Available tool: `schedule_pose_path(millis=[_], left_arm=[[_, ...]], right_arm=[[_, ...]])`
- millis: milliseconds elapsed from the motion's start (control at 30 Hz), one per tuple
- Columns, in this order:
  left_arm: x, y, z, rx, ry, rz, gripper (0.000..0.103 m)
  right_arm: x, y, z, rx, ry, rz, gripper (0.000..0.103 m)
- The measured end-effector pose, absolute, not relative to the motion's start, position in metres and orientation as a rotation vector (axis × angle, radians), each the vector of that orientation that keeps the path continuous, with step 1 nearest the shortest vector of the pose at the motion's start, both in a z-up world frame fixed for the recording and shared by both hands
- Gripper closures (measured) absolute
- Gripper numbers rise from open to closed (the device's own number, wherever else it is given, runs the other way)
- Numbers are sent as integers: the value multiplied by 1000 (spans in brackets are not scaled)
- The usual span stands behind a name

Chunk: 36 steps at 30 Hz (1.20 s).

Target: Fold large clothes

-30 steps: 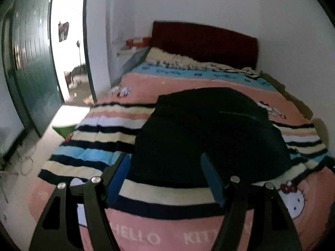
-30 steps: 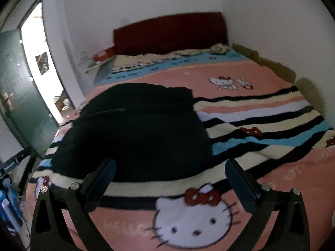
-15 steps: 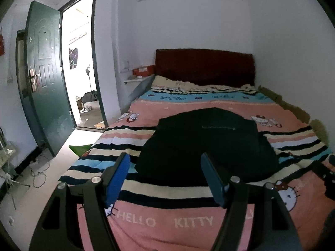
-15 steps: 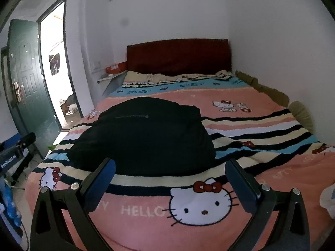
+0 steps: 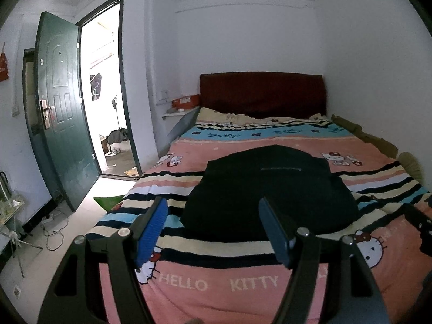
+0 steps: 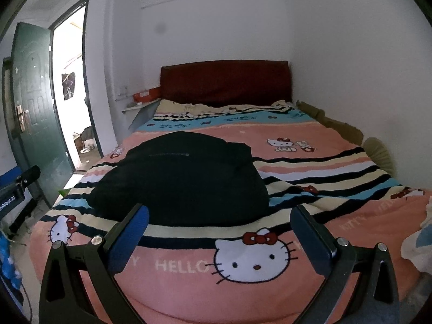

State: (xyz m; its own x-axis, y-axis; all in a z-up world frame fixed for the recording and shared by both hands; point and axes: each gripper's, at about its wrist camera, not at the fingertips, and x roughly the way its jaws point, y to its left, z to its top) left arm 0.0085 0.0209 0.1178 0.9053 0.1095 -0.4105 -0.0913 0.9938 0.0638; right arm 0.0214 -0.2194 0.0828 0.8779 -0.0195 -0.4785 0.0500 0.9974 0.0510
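Note:
A large black garment (image 5: 270,191) lies folded in a compact heap on the bed, on a pink striped blanket (image 5: 205,283) with cat cartoon prints. In the right wrist view the same black garment (image 6: 183,181) sits left of centre on the blanket (image 6: 310,167). My left gripper (image 5: 214,216) hangs open in front of the bed's foot, short of the garment, with nothing between its blue pads. My right gripper (image 6: 220,225) is open too, wider, also empty and back from the garment's near edge.
A dark red headboard (image 5: 262,94) backs the bed against white walls. On the left a green door (image 5: 62,113) stands open to a bright doorway (image 5: 108,102). Cables (image 5: 54,229) lie on the floor. Light cloth (image 6: 418,240) lies at the bed's right corner.
Both grippers have pulled back from the garment and tipped up, so more of the room and the blanket's near edge shows. The garment lies as before. Both stay open.

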Motion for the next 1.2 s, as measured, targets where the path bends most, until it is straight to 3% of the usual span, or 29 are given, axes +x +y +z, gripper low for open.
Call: schedule_pose_path(millis=[1200], left_arm=[[52, 5, 30, 98, 618, 40, 34]], right_arm=[[55, -234, 12, 48, 639, -80, 1]])
